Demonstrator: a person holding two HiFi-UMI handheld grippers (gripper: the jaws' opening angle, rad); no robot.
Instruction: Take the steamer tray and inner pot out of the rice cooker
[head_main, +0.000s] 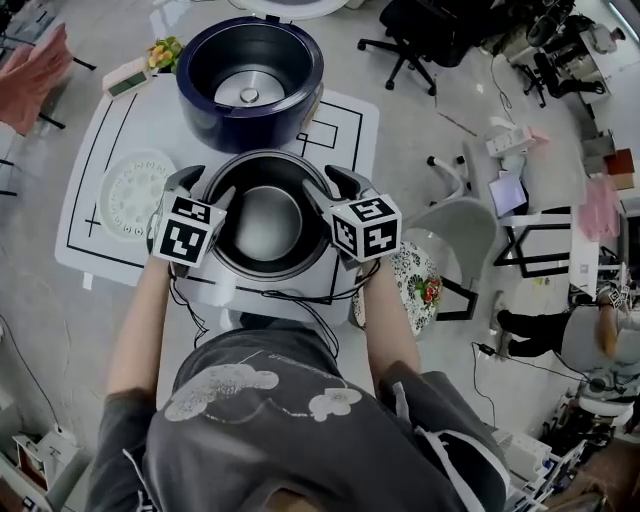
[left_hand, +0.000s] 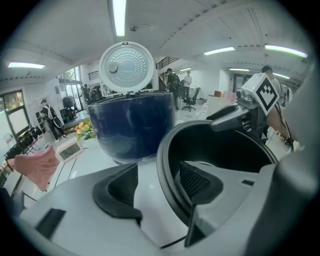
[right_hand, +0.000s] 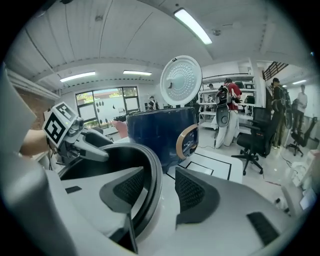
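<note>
**A:** Where's the pot?

**B:** Out of the cooker. The inner pot (head_main: 265, 225) stands empty on the white table (head_main: 345, 125), right in front of the person and between the two tools.

**A:** Gripped?

**B:** No. The left gripper (left_hand: 155, 182) straddles the pot's left rim, one pad inside and one outside. Its jaws are fairly wide, and bare table shows between the outer pad and the rim. The right gripper (right_hand: 159, 189) is the same at the right rim: the rim is between the jaws and the pads are clear of it.

**A:** Any writing there?

**B:** Only black-and-white square patterns on the gripper cubes, no letters. The table has drawn black outlines, no words.

**A:** And the tray?

**B:** The steamer tray (head_main: 133, 195), white and perforated, lies flat on the table left of the pot, apart from it.

**A:** Further back?

**B:** The dark blue rice cooker (head_main: 250, 75) is just behind the pot, with its lid (left_hand: 126, 65) up. Its control panel (right_hand: 188, 141), ringed in bronze, has print too small to read. A small digital clock (head_main: 127, 77) sits left of the cooker, and its digits aren't legible.
</note>
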